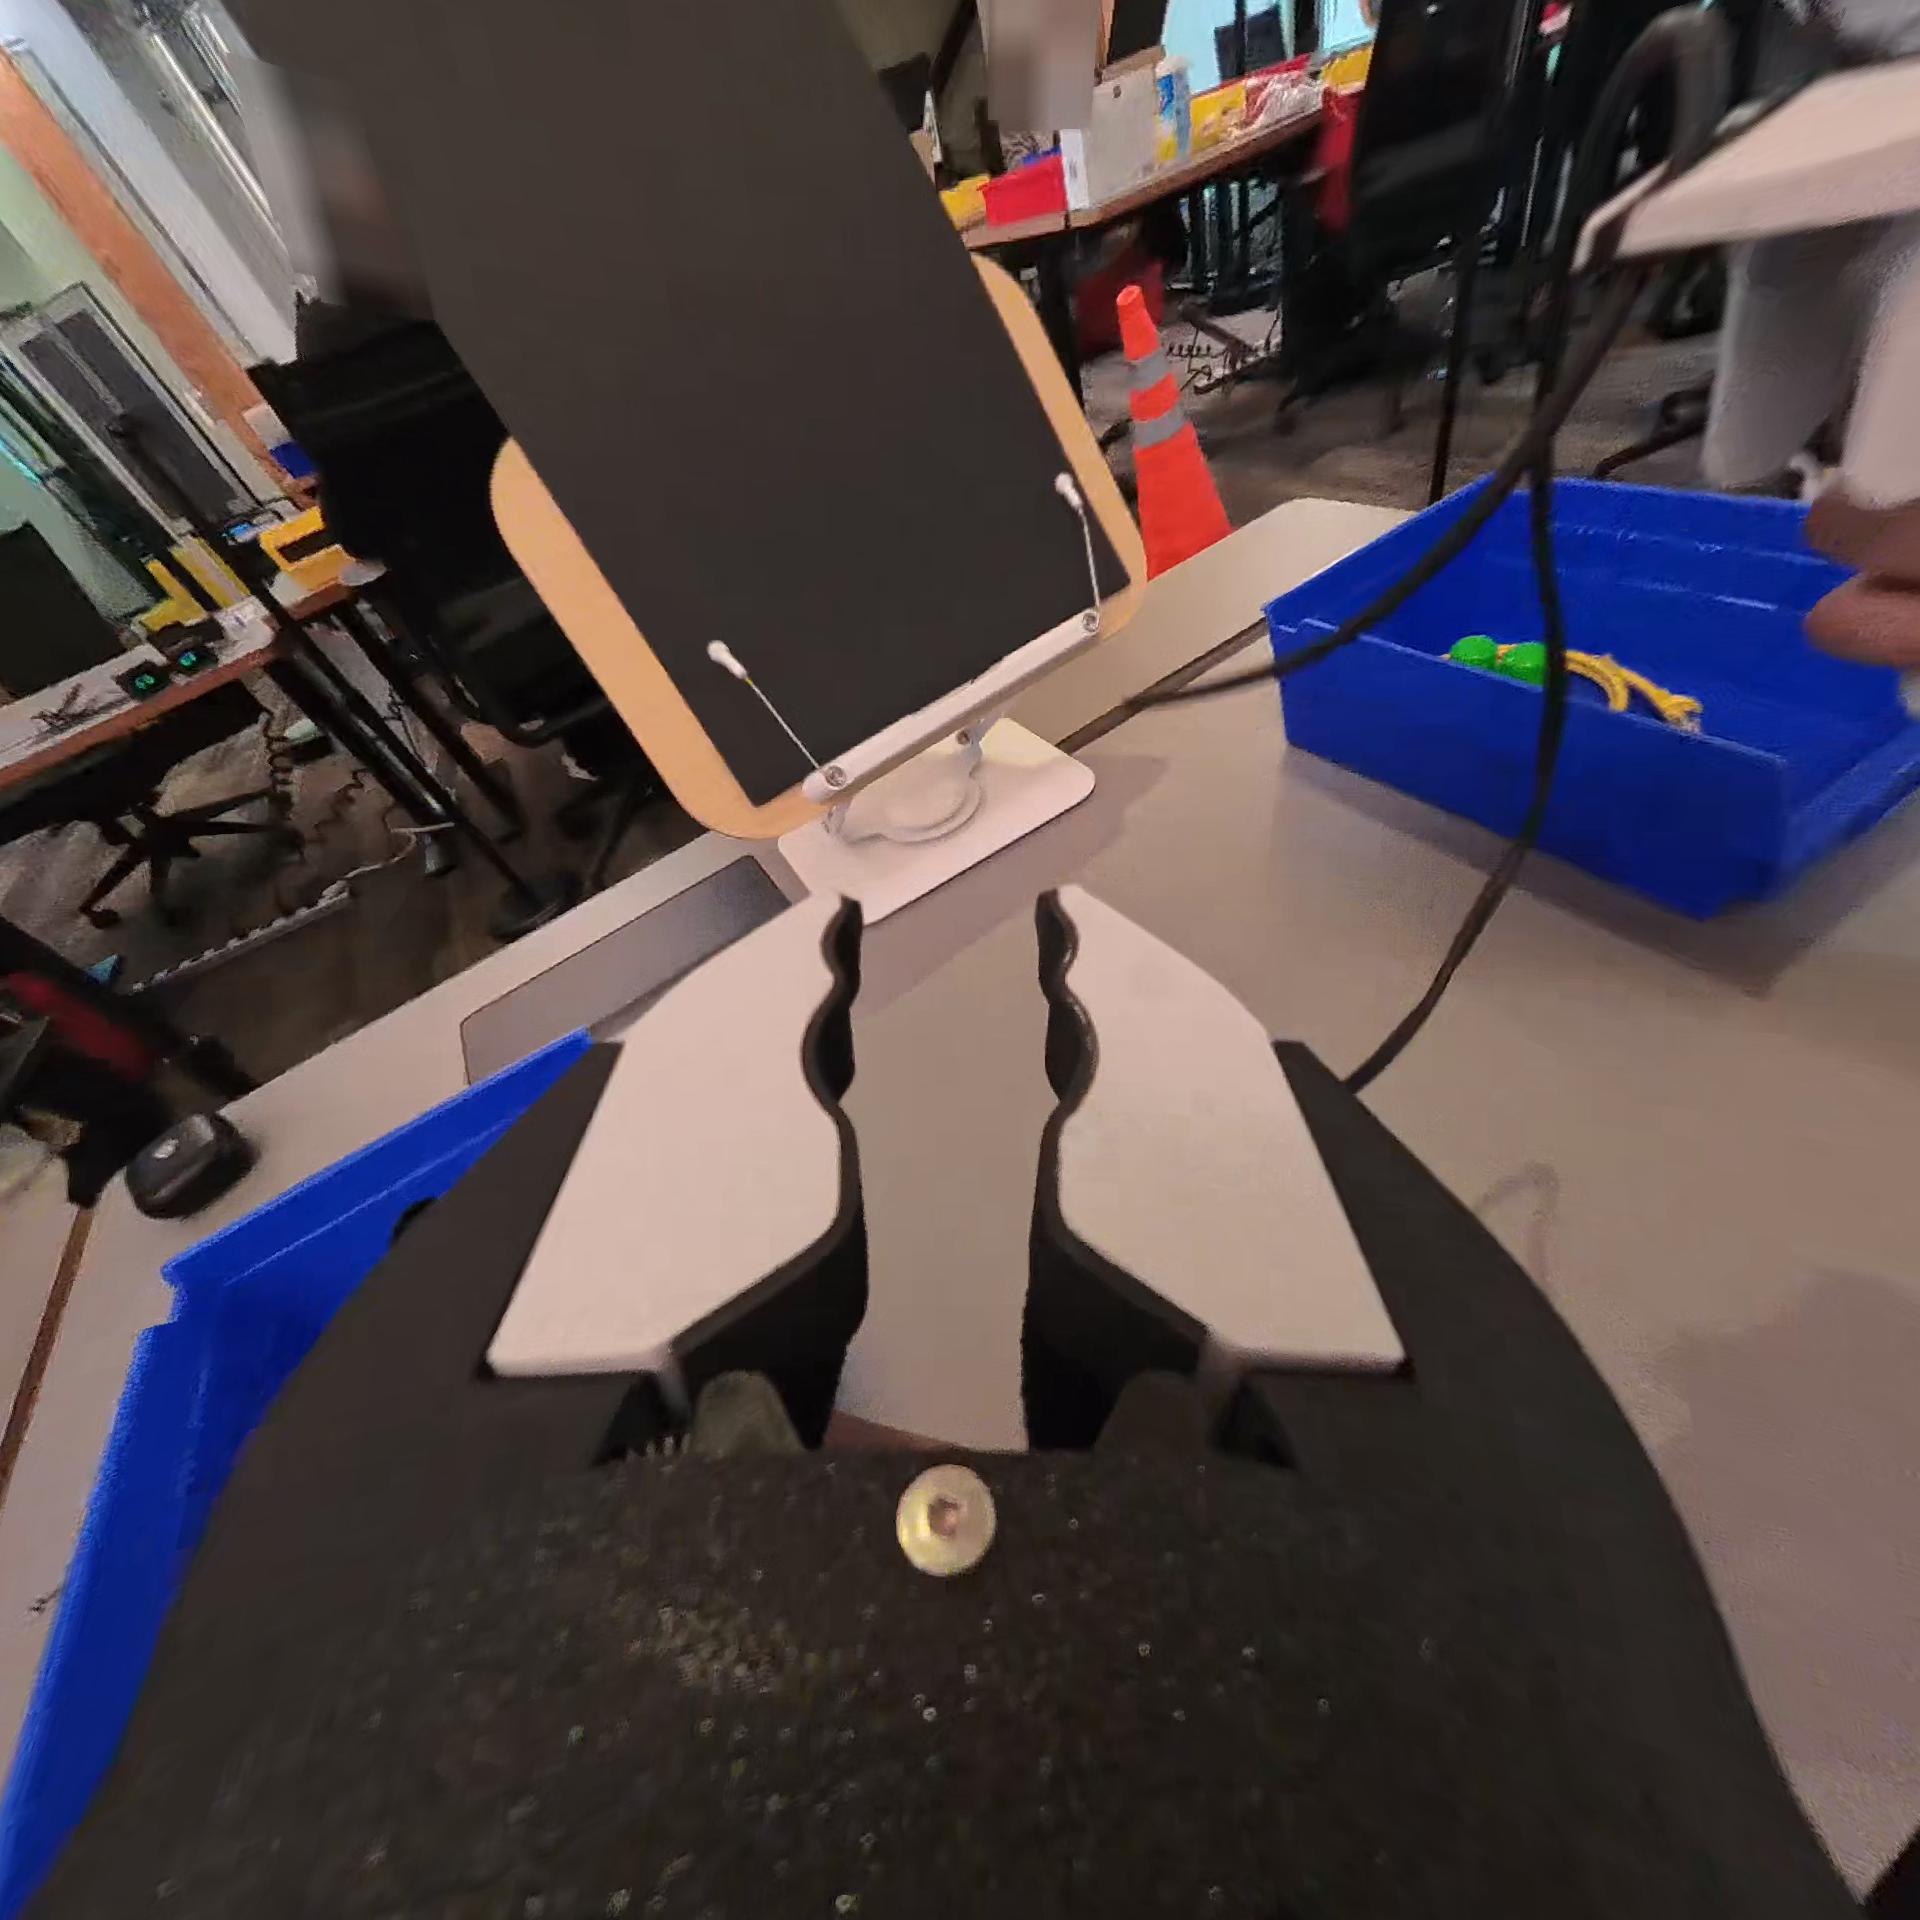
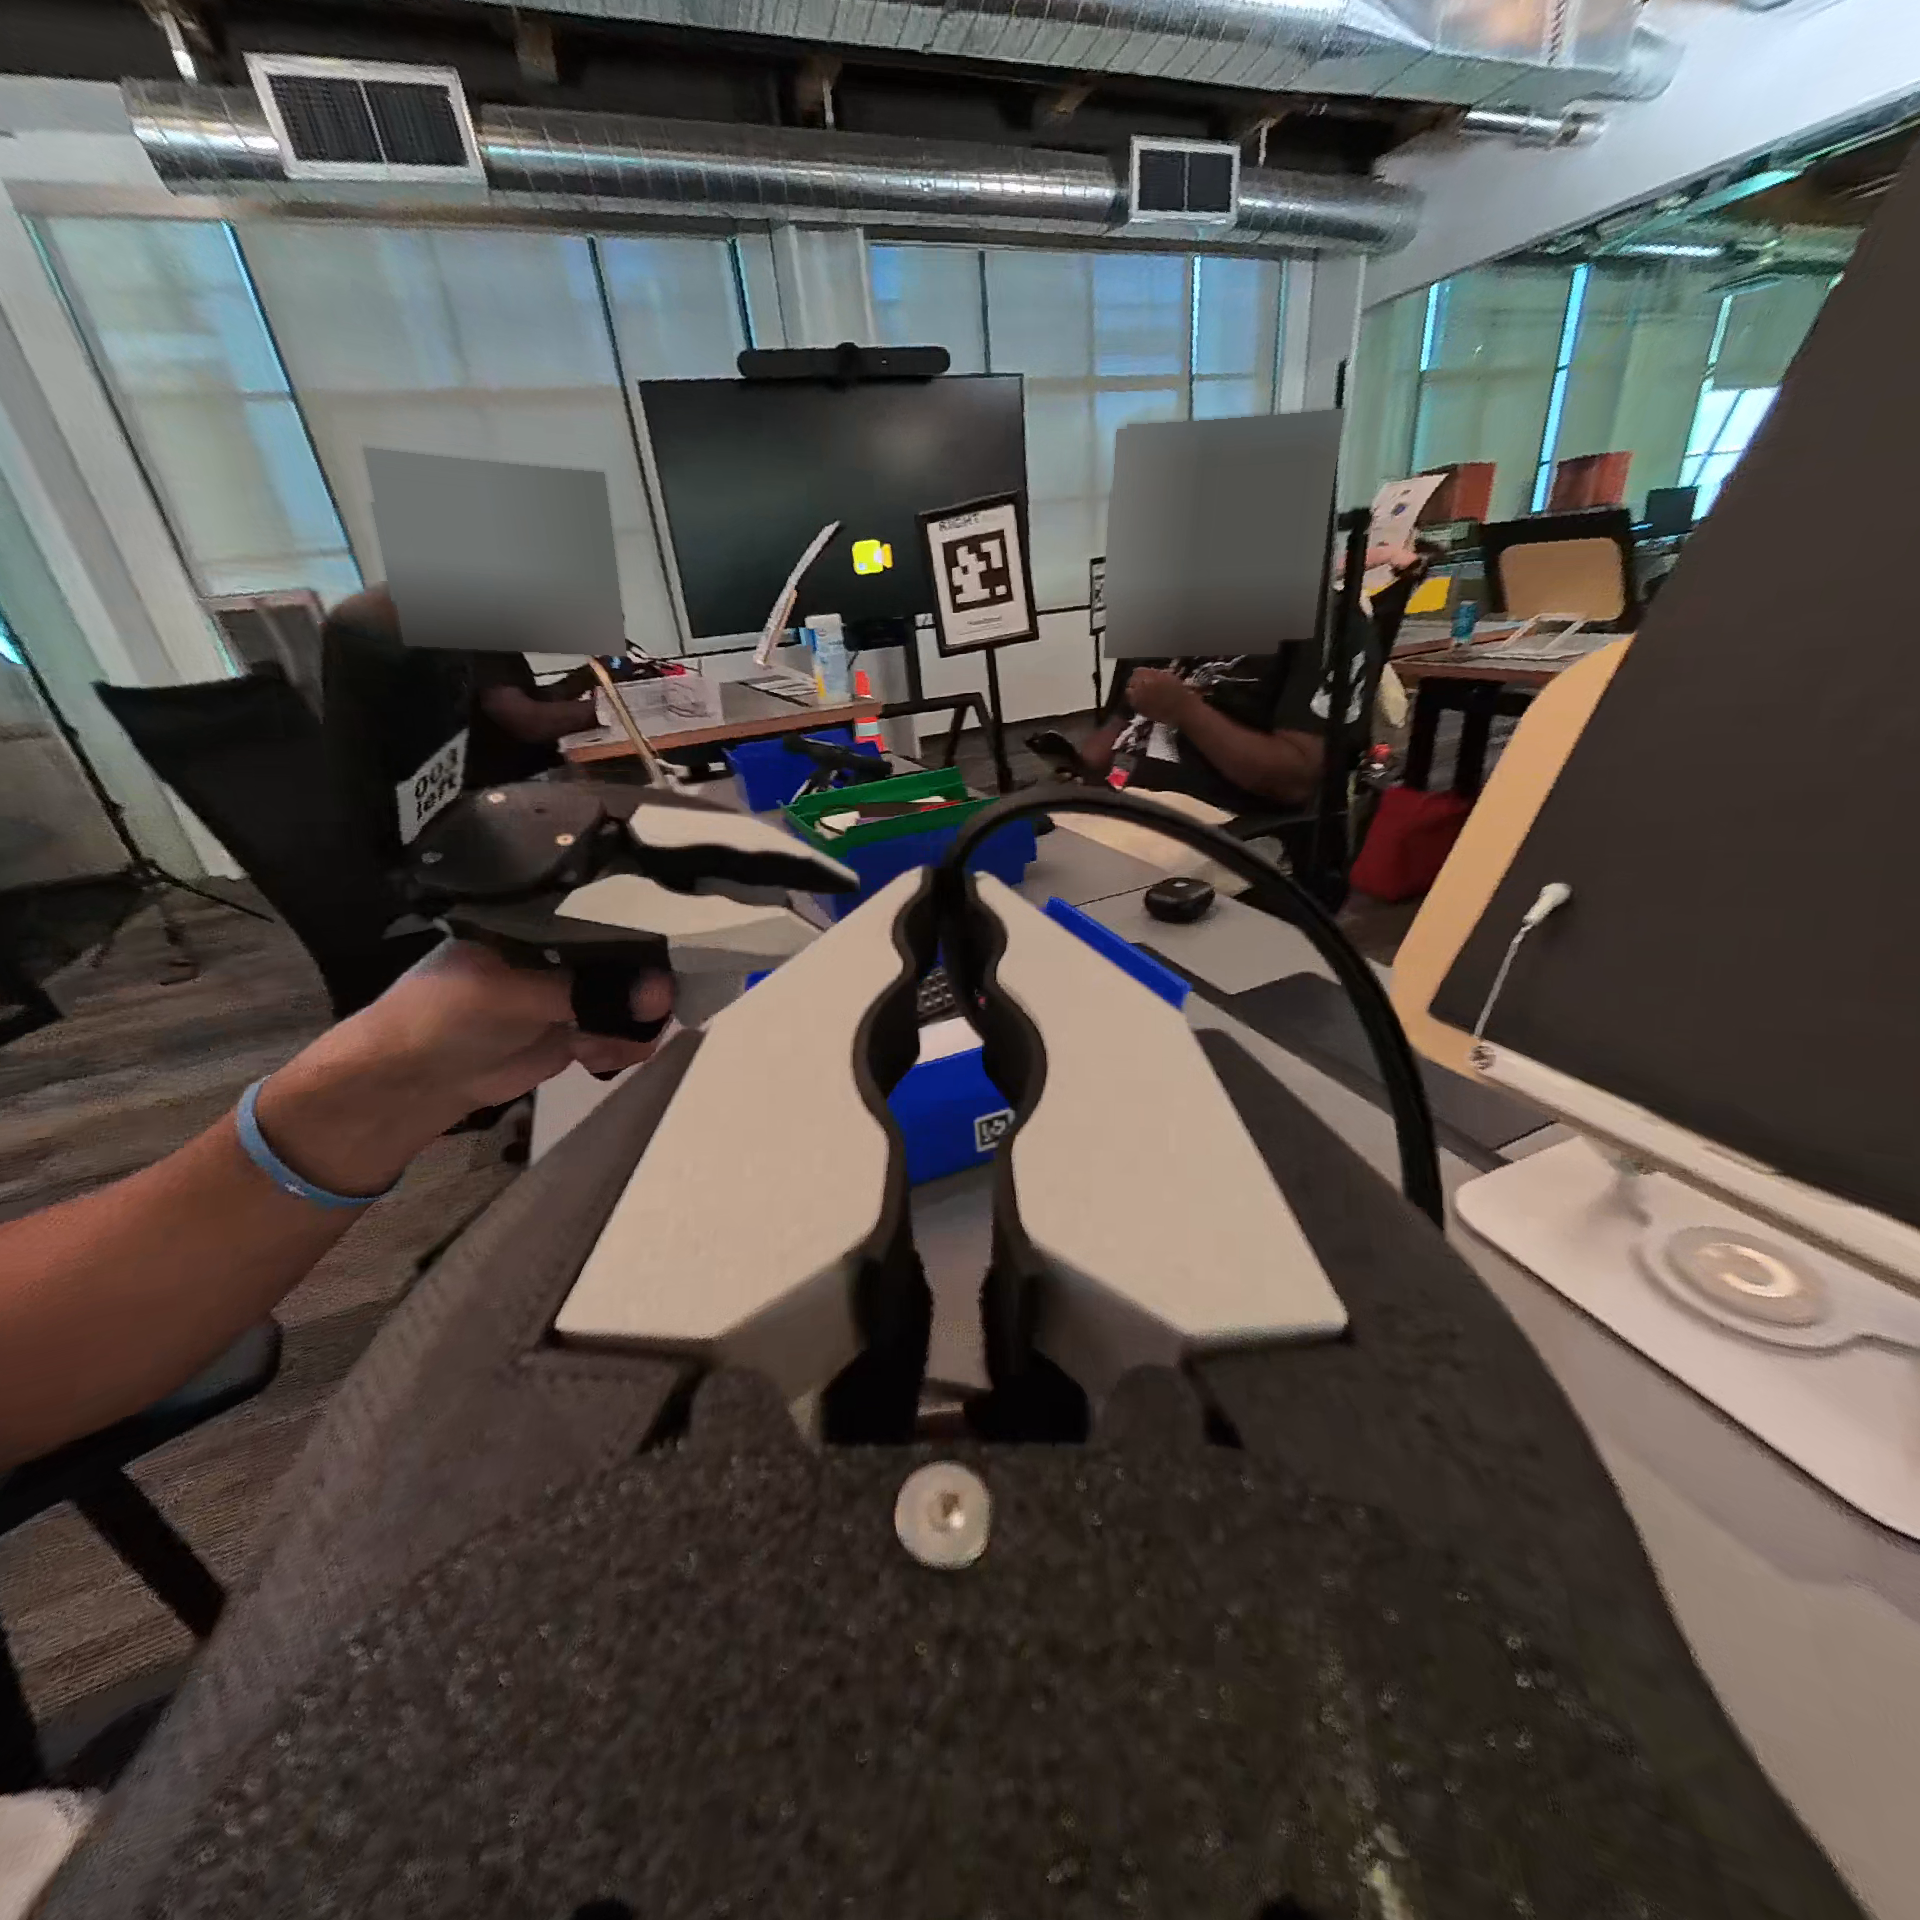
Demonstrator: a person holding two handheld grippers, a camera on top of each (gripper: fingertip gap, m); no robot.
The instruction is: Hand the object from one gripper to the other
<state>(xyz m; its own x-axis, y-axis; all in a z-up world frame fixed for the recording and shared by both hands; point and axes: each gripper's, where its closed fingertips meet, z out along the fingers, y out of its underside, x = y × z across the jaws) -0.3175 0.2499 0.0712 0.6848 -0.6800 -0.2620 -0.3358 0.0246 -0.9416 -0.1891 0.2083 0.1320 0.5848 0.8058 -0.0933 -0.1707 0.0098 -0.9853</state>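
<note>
The right gripper [image 2: 951, 914] is pinching a black cable [image 2: 1340, 966] between its fingertips, the jaws pressed almost together on it; the cable is arching up and over to the right, then dropping behind the right finger toward the grey table [image 2: 1195, 940]. In the left wrist view the same cable [image 1: 1538, 665] is hanging from the upper right, crossing in front of the blue bin [image 1: 1621, 769] and trailing across the table [image 1: 1455, 1039] behind the left gripper [image 1: 948, 914], whose jaws are standing spread with nothing between them. In the right wrist view the left gripper [image 2: 821, 878] is sitting to the left of the right one and near it, held by a hand [image 2: 488, 1039], not touching the cable. Hazard 1, as a judgement: the grip is sitting at the very fingertips on a thin round cable, so any pull from the trailing length is likely to be sliding it out before the left jaws are closing. Hazard 2: the slack loop is passing near the tablet stand [image 2: 1662, 1247] and the bin rim and may be snagging there. Hazard 3: the left jaws may be closing on air if the arch is swinging. Hazard 4: releasing the right gripper early is dropping the cable.
</note>
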